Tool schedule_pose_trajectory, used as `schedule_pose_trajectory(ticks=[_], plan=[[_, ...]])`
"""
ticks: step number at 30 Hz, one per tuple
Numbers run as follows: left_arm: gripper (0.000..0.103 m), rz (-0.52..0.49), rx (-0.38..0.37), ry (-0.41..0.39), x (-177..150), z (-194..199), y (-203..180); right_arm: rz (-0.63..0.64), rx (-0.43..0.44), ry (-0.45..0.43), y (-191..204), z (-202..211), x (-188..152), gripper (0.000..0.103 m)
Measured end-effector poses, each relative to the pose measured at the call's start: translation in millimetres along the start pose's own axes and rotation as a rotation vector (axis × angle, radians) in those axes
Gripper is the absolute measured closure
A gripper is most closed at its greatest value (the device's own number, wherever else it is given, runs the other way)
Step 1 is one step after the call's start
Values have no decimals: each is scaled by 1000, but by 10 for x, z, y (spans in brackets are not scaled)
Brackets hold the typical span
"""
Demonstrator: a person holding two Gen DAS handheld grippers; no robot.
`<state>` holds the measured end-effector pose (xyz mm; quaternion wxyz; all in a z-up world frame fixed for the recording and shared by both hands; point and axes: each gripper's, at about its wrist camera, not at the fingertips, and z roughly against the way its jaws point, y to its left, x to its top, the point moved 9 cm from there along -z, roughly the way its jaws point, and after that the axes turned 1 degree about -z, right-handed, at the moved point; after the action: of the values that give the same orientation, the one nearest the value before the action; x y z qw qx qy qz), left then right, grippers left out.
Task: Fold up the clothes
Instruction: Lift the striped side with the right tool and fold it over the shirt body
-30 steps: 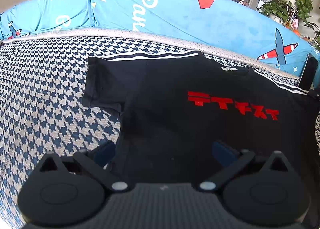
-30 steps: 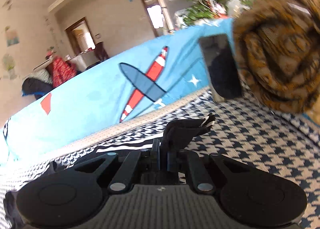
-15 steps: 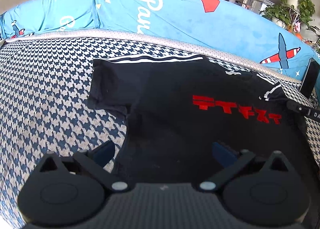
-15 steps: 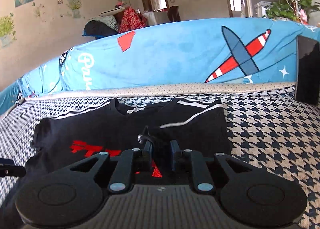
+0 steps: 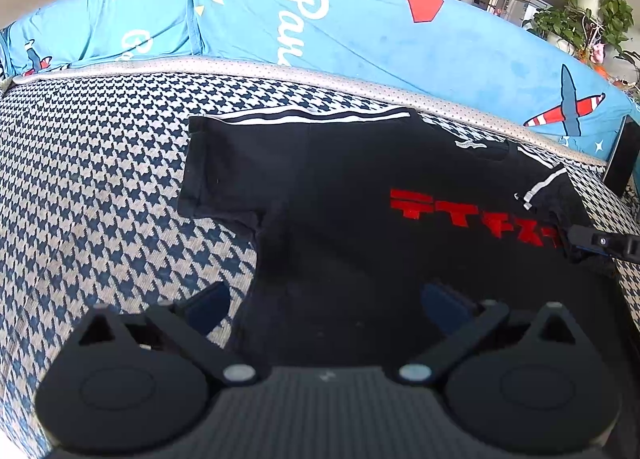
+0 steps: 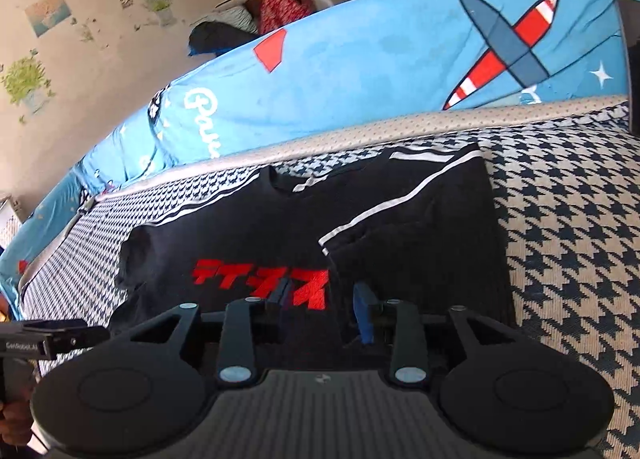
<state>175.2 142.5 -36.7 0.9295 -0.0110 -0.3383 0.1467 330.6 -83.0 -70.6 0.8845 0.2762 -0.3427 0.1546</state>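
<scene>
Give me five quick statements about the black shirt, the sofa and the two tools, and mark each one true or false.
1. The black T-shirt lies on a houndstooth cushion. True.
2. The shirt's print is white. False: it is red.
3. The sleeve on the right tool's side is folded over the shirt's body. True.
4. The left tool is clamped on the shirt's hem. False: its jaws stand wide apart, gripping nothing.
5. The right tool has its jaws pressed shut on the sleeve. False: they have just been opening, with a gap between them.

Right tool (image 6: 322, 309) jaws just opening, over black T-shirt (image 6: 256, 235); sleeve (image 6: 404, 219) folded inward.
</scene>
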Motion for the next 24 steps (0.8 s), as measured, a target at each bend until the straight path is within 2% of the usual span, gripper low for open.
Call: schedule_pose_trajectory(ticks=[3, 8, 10, 18, 24], plan=[[0, 12, 9, -10, 41, 19, 55, -33, 5, -34, -25, 55, 37, 69], [0, 87, 15, -17, 106, 37, 228, -136, -83, -119, -272, 174, 157, 69], [0, 104, 15, -11, 113, 27, 261, -189, -98, -119, -364, 189, 159, 69], [0, 99, 27, -11, 139, 11, 294, -265, -171, -21, -568, 195, -75, 71], [0, 157, 33, -14, 203, 15, 445, -210, -198, 33, -372, 314, -274, 71]])
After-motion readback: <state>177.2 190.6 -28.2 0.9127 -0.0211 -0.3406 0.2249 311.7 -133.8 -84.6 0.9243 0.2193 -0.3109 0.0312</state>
